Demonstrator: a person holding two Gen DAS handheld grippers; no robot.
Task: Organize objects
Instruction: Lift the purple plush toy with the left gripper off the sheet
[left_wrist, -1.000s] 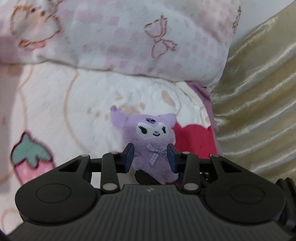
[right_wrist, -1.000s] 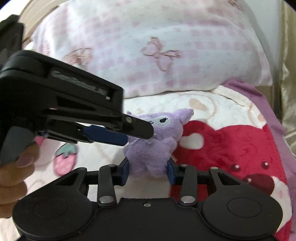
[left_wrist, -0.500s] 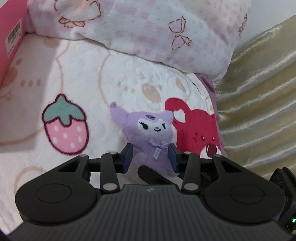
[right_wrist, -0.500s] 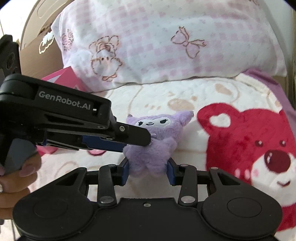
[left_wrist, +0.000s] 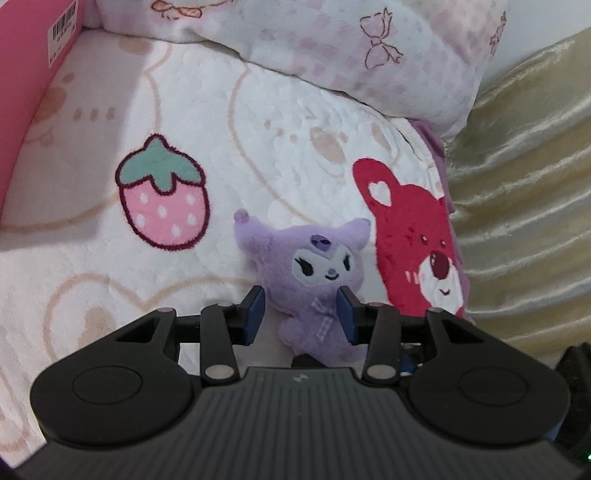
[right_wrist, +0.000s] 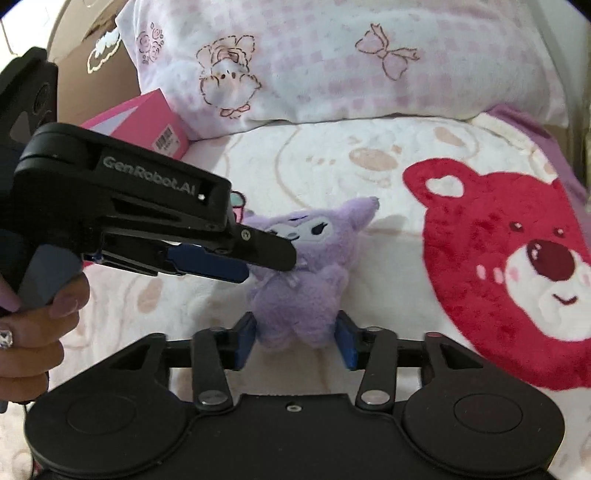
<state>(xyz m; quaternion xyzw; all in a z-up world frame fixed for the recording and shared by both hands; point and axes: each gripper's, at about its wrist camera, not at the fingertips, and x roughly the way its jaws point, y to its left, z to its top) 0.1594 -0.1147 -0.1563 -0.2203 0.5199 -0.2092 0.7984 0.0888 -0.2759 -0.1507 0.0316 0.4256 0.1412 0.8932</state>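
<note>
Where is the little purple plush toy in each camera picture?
Left wrist view: the purple plush toy sits low in the middle, facing the camera, between the left gripper's jaws.
Right wrist view: it is in the middle, seen from its side, face partly hidden behind the left gripper.
Shared landmark: the red bear print on the blanket, just right of the toy in both views.

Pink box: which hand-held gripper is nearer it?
Left. The left hand-held gripper sits in front of the pink box, on the purple plush; the right hand-held gripper, jaws just opened around the plush, is farther back.
</note>
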